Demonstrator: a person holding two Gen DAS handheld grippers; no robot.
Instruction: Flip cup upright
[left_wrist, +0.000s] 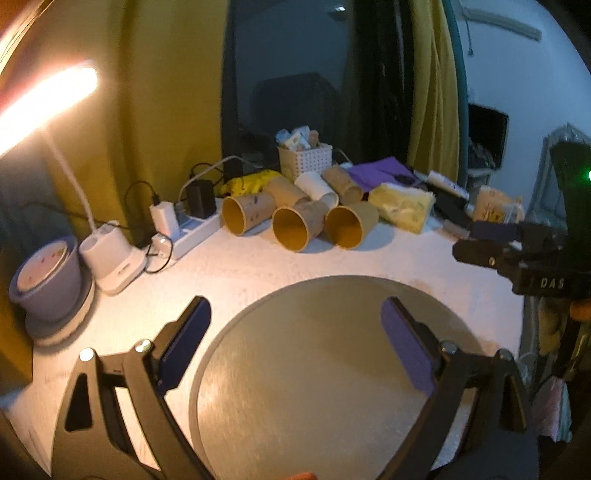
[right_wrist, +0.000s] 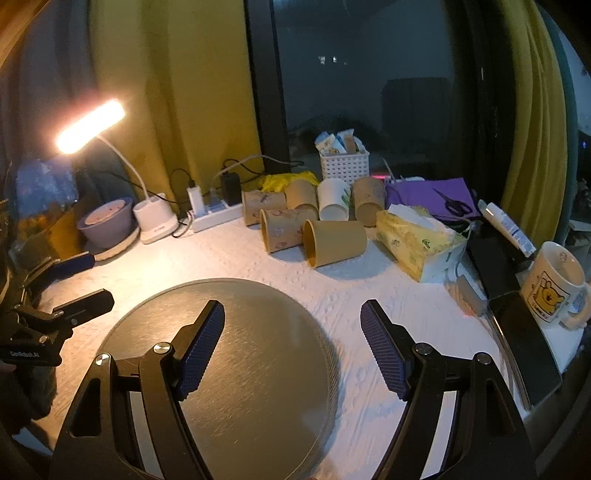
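both tongs hover spread wide and hold nothing: the left tongs over the round metal tray, the right tongs over the tray's right edge and the white counter. the paper cups lie on their sides in a cluster at the far side of the counter, beyond the tray, left of a tissue pack.
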